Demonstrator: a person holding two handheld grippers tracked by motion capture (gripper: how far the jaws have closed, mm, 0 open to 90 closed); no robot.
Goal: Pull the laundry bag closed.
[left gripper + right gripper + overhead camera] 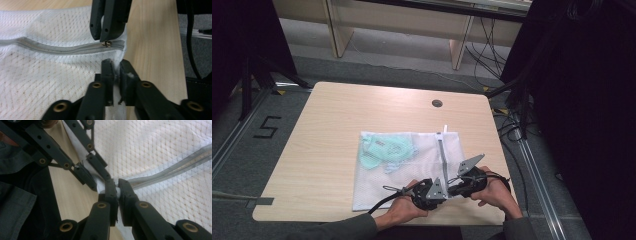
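A white mesh laundry bag [412, 172] lies flat on the wooden table [327, 130], with a pale green garment [384, 150] inside its far left part. A grey zipper [441, 152] runs along its right side. Both grippers meet at the bag's near right corner. My left gripper [438, 192] [115, 65] is shut on the bag's mesh edge just below the zipper's end. My right gripper [453, 187] [117, 184] is shut on the zipper pull [107, 44]. The left gripper view has the right gripper [106, 38] coming down from above onto the zipper [62, 48].
A round cable hole [437, 103] sits near the table's far edge. The table's right edge [499, 150] runs close beside the hands. Cables [512, 127] lie on the floor at the right, and a "5" mark [266, 127] at the left. Wooden furniture legs [459, 45] stand behind.
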